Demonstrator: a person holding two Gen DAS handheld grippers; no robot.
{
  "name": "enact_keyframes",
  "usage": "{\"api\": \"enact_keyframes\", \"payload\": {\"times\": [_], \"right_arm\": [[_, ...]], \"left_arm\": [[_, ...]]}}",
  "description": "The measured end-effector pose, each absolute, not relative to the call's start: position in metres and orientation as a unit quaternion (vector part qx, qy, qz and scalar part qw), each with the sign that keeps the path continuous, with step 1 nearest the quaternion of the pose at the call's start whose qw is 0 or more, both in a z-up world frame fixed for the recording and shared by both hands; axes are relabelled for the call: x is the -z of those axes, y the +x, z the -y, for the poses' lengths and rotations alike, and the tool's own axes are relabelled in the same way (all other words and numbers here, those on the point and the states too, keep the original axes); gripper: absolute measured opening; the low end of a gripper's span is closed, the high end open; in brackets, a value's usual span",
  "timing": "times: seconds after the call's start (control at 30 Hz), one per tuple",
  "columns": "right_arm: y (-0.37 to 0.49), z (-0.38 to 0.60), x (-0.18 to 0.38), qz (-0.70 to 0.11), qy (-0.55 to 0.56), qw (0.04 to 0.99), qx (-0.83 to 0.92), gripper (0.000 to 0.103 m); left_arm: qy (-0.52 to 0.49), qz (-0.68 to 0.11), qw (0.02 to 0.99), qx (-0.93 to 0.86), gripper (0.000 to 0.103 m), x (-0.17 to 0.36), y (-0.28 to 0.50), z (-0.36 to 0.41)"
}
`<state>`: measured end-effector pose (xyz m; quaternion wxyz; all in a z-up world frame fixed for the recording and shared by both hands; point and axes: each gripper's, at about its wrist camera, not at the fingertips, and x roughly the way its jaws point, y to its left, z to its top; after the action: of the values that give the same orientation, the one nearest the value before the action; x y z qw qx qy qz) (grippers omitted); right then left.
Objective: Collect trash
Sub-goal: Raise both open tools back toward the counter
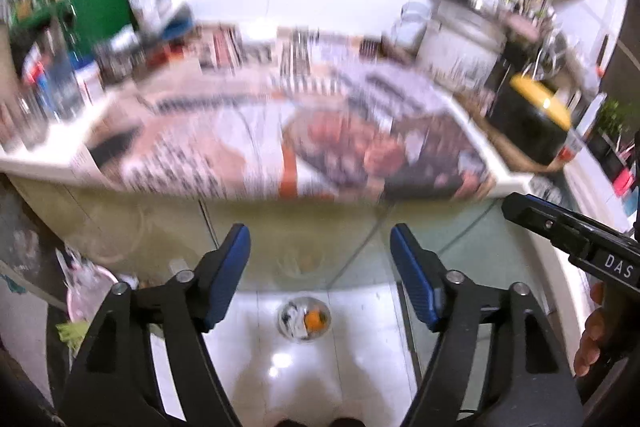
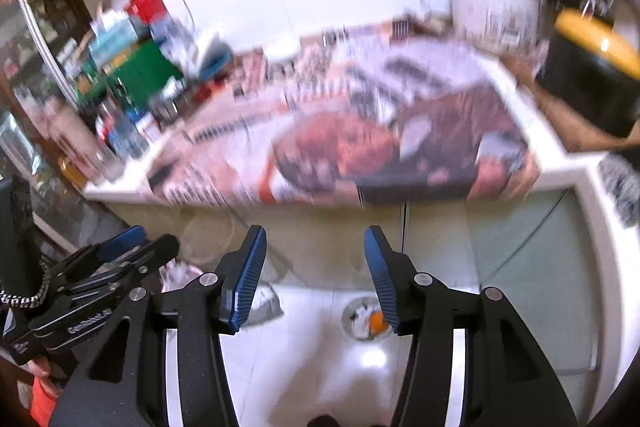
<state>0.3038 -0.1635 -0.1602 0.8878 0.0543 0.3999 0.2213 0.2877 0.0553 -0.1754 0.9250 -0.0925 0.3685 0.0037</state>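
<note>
Both the left claw (image 1: 320,255) and right claw (image 2: 315,259) hang open and empty above the glossy tiled floor, where a clear round container of trash (image 1: 305,319) sits below the worktop's front edge (image 1: 48,167); next, I judge, approach the crinkly newspaper (image 1: 280,147) slowly.

White "DAS" on the right tool (image 1: 576,235); newspaper (image 1: 304,143) print unreadable.

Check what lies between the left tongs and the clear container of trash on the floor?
Nothing: in the left wrist view the open left tongs frame bare white floor above the clear container, which sits untouched, below the cabinet front.
</note>
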Motion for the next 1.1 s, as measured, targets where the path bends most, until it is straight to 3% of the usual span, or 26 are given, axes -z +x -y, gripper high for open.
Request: {"api": "enact_keyframes", "payload": {"times": [0.3, 0.47, 0.73, 1.1], "right_arm": [[0.264, 0.153, 0.066, -0.297, 0.049, 0.933, -0.196, 0.057], [0.262, 0.152, 0.048, -0.265, 0.053, 0.945, -0.185, 0.072], [0.306, 0.153, 0.047, -0.260, 0.045, 0.945, -0.194, 0.072], [0.426, 0.160, 0.034, -0.259, 0.027, 0.934, -0.245, 0.072]], "left_arm": [[-0.068, -0.264, 0.962, -0.016, 0.102, 0.064, 0.250, -0.081], [-0.062, -0.240, 0.969, -0.016, 0.102, 0.041, 0.249, -0.091], [-0.078, -0.236, 0.968, -0.031, 0.102, 0.037, 0.299, -0.100], [-0.105, -0.234, 0.963, -0.081, 0.102, 0.027, 0.431, -0.092]]}}
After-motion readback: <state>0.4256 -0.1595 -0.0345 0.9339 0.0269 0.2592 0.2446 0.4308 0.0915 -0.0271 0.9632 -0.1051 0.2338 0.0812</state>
